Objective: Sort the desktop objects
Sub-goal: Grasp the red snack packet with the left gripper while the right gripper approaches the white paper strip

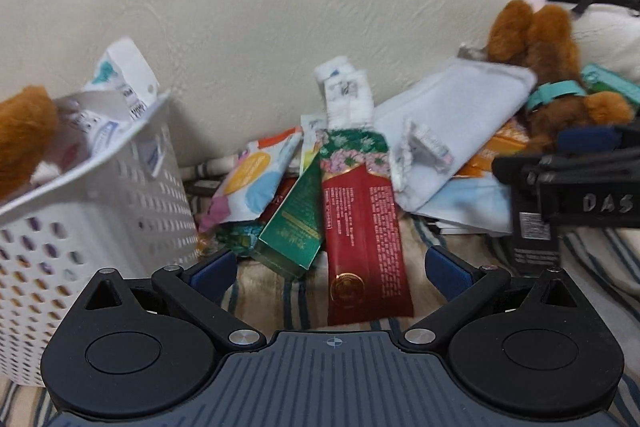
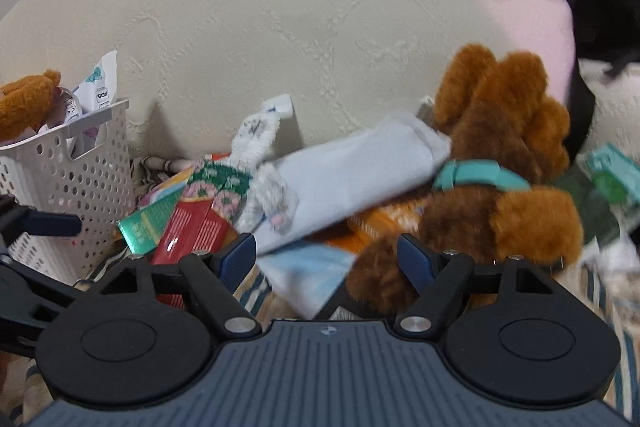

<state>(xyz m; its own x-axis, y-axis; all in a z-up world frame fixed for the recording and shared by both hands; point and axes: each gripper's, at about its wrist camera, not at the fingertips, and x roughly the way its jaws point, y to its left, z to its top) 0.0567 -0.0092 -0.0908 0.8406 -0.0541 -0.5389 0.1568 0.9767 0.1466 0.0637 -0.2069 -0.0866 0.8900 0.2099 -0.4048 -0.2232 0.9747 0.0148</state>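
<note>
left gripper (image 1: 334,269): jaws spread wide over long red foil sachet (image 1: 366,239) | right gripper (image 2: 328,259): jaws wide, nothing held, near brown plush toy (image 2: 508,187) | white perforated plastic basket (image 1: 100,219) seen at left

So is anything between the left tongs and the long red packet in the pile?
Nothing visible: the left tongs stand open with the long red packet's near end between the fingers. A green box leans beside it.

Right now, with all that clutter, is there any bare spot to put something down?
Only a little. Striped cloth shows bare between the white basket and the red packet, just ahead of the open left gripper. Another strip lies right of the black box. Further back it is crowded: packets, a pale pouch and a brown plush toy overlap.
</note>
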